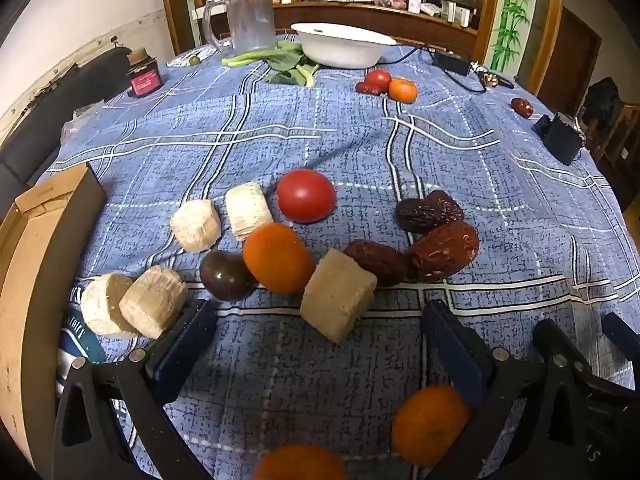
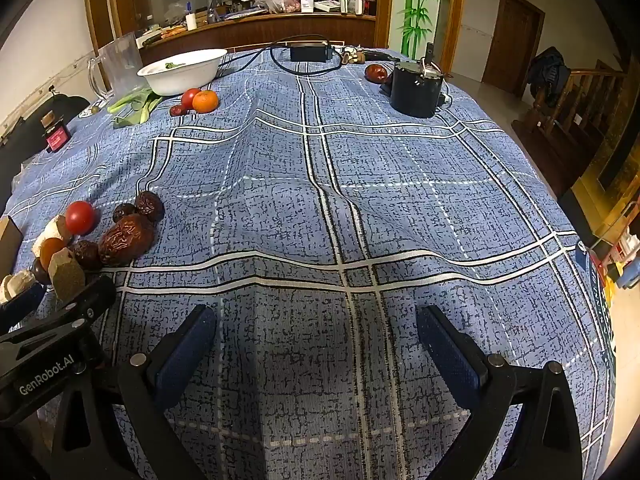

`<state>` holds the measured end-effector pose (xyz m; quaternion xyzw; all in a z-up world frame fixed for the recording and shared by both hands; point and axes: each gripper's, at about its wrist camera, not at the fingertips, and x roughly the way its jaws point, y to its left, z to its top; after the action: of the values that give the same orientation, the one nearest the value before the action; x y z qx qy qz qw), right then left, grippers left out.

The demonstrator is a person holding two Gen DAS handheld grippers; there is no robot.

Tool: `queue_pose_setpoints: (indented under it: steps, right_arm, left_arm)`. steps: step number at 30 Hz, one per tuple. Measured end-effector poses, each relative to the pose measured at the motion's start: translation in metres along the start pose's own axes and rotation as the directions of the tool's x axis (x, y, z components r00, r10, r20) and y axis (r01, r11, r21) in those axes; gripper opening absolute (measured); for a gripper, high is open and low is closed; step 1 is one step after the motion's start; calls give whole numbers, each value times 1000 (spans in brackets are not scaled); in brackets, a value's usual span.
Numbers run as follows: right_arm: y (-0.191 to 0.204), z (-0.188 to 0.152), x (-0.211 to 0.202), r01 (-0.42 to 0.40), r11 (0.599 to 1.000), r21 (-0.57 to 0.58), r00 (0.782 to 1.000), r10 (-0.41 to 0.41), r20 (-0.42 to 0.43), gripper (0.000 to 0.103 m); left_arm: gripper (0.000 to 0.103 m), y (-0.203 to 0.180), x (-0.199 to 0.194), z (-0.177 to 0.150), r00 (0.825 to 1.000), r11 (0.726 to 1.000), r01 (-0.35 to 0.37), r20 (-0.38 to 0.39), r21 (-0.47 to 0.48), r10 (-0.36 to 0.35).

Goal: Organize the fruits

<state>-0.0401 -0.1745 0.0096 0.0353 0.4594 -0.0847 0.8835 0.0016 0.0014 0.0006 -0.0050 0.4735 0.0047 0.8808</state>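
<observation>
1. Left wrist view: the left gripper (image 1: 316, 324) hangs over the near edge of the table (image 1: 460, 152), jaws spread wide with nothing between the pads. Only blue plaid cloth lies in the gap.
2. Just beyond its fingertips sits a cluster: a tomato (image 1: 306, 196), an orange (image 1: 278, 258), a dark round fruit (image 1: 224, 275), red dates (image 1: 434, 236) and several pale cylindrical chunks (image 1: 338, 300).
3. One chunk touches the orange and a date; two more chunks lie by the left finger, near the table's left edge.
4. A wooden box (image 1: 36, 264) stands at the near left corner.
5. Another orange (image 1: 432, 424) lies at the near edge beside the left gripper's right finger, and a blurred orange shape shows at the frame's bottom.
6. Toward the far edge rest a white bowl (image 1: 344, 46), greens (image 1: 288, 60), a clear pitcher (image 1: 250, 16) and a small group of tomato, orange and date (image 1: 386, 84).
7. A lone date (image 1: 522, 107) lies near the far right edge.
8. Right wrist view: the right gripper (image 2: 316, 324) is also wide open over bare cloth at the near edge, holding nothing.
9. The cluster sits well to its left; a black pot (image 2: 416, 88) stands toward the far right edge.
</observation>
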Motion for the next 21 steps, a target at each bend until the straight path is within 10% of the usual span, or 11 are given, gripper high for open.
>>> queue_pose_setpoints:
  steps: [4,7,15,21]
  right_arm:
    - [1,1,0,-3,1000,-13,1000,3,-6,102]
    - [2,5,2,-13,999,-35,1000,12,-28,102]
    - [-2,8,6,-51,995,-84,998,48,-41,102]
    - [31,18,-31,-1,993,-118,1000,0,-2,98]
  left_arm:
    - [102,9,0,2,996,1000,14,-83,10,-14]
    - [83,15,-10,0,994,1000,30,-107,-5,-30]
    - [82,77,-96,-3,995,991,100,2,-84,-100]
    - [81,160,-134,4,998,979,37,63,-201,-25]
